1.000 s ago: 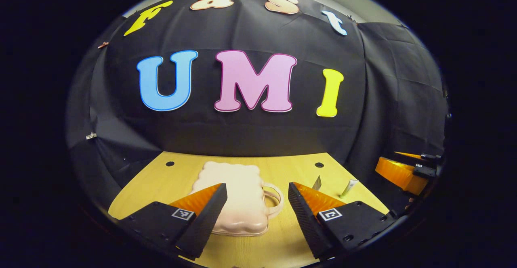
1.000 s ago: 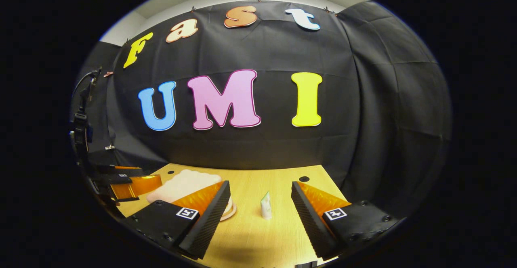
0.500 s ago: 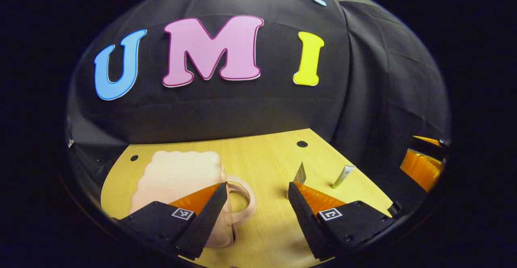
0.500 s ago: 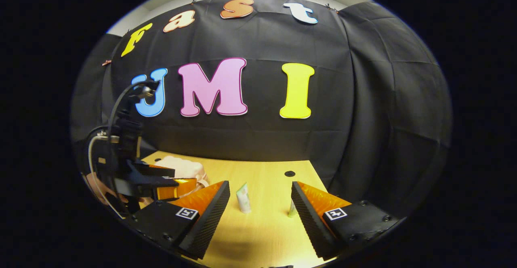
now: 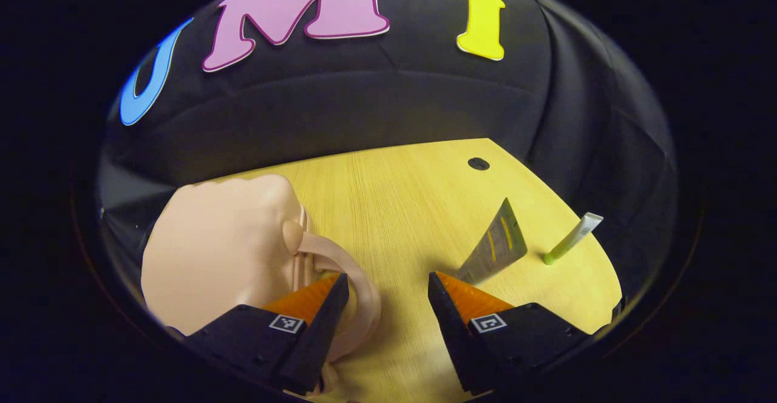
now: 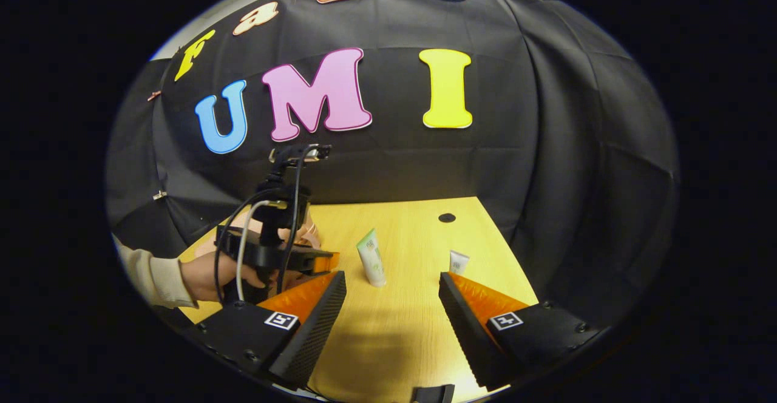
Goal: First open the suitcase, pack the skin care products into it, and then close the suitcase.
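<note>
Left gripper (image 5: 383,306) open, low over the table (image 5: 394,209), its left finger beside the closed pink suitcase's (image 5: 218,251) handle (image 5: 355,281). Right gripper (image 6: 388,306) open, empty, facing the upright tubes (image 6: 371,257). Left is nearer the suitcase, likely the opener.

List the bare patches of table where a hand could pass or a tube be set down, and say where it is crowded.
Bare table lies between the suitcase and the two standing tubes, back to the cloth wall. Crowded: around the suitcase handle, where the open left gripper sits.
</note>
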{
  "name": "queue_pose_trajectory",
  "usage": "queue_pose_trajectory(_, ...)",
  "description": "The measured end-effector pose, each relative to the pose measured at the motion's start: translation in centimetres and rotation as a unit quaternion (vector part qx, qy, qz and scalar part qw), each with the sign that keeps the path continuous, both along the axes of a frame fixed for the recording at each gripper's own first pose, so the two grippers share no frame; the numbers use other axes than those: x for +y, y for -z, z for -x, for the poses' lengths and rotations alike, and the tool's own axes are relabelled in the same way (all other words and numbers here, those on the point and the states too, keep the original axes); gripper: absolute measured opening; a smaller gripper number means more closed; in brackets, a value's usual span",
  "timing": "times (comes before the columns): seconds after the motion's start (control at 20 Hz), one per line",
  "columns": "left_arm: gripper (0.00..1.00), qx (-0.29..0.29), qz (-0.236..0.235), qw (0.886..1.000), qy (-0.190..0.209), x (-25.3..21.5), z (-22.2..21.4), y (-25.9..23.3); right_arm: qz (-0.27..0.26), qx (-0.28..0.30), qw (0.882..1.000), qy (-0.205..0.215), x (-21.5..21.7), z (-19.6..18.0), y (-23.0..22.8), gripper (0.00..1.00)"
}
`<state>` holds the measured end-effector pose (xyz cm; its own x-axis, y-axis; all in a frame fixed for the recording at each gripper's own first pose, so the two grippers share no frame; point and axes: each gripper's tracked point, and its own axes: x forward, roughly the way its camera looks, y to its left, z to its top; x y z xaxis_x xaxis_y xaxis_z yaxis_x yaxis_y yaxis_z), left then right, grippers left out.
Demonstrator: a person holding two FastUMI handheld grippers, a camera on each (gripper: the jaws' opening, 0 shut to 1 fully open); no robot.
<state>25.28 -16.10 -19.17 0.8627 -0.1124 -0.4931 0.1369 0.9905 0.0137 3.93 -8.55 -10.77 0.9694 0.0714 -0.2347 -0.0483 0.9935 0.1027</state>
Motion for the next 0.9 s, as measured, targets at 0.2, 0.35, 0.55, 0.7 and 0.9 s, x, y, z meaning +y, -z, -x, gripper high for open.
queue_pose_trajectory(0.2,0.72,0.029,-0.007,0.999,-0.040,1.5,-1.2,2.4,0.006,0.017,1.000,0.001,-0.3,-0.4,1.0,0.98)
queue_pose_trajectory(0.35,0.58,0.035,-0.016,0.998,-0.048,2.1,-2.0,2.9,0.002,0.013,1.000,0.001,-0.2,-1.1,0.7,0.98)
queue_pose_trajectory(0.55,0.21,0.051,0.022,0.997,-0.049,1.9,-1.7,2.9,0.003,0.011,1.000,0.003,-0.5,-1.8,0.7,0.98)
queue_pose_trajectory(0.7,0.16,0.041,0.049,0.997,-0.037,1.7,-1.1,-0.2,0.003,0.011,1.000,0.008,-1.0,-2.1,0.7,0.98)
queue_pose_trajectory(0.9,0.13,-0.014,0.078,0.996,-0.031,4.1,0.8,-9.1,-0.007,0.008,1.000,-0.007,0.0,-2.1,0.3,0.98)
